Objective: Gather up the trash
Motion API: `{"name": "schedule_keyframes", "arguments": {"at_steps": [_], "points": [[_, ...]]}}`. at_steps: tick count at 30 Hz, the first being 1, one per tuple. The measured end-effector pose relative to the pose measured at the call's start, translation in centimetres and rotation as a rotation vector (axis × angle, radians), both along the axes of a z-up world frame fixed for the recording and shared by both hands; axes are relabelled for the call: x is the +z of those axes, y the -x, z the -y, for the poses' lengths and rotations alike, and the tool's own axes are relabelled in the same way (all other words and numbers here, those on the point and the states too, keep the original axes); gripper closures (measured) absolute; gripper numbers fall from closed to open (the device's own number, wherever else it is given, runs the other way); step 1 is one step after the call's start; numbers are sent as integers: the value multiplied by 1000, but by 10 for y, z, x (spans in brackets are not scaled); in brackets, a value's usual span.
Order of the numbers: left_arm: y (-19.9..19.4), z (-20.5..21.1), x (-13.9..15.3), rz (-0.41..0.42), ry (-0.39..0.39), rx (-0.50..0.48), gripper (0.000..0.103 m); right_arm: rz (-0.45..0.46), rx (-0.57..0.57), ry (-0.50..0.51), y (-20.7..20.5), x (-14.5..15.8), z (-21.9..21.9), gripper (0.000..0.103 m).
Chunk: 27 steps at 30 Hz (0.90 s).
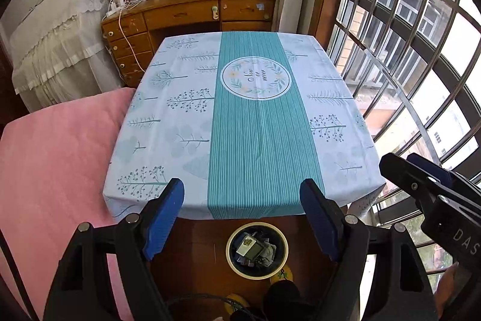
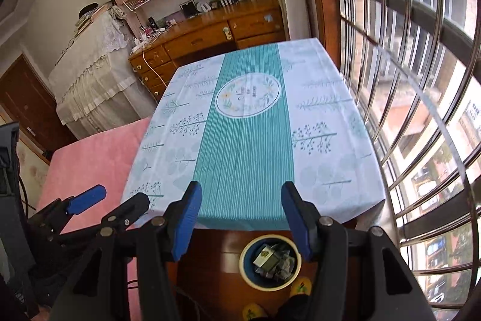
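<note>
Evidently both hand-held grippers, left [image 1: 242, 218] and right [image 2: 240, 217], hang open and empty above the bin [image 1: 257, 250], where the trash [image 1: 255, 248] lies below them, since the desk [image 1: 180, 116] ahead carries nothing.

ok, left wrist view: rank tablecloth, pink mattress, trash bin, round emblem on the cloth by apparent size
Largest to smallest, as they look:
1. tablecloth
2. pink mattress, partly cut off by the frame edge, so its full extent is unsure
3. round emblem and trash bin: look alike, not ranked; the bin sits nearer the camera.
</note>
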<state>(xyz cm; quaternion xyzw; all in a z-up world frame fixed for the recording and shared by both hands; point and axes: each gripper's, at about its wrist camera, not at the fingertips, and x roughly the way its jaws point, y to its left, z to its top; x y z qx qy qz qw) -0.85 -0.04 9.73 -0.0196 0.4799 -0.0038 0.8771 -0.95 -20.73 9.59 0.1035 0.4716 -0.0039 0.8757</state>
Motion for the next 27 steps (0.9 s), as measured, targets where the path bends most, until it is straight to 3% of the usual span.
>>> {"name": "schedule_keyframes", "arguments": {"at_steps": [5, 17, 27], "points": [[8, 1, -1, 3, -4, 17, 25, -2, -3, 38, 5, -2, -9, 43], [18, -2, 9, 54, -11, 67, 25, 44, 35, 85, 16, 7, -20, 42], [21, -2, 4, 49, -18, 91, 25, 39, 35, 91, 15, 8, -20, 42]]}}
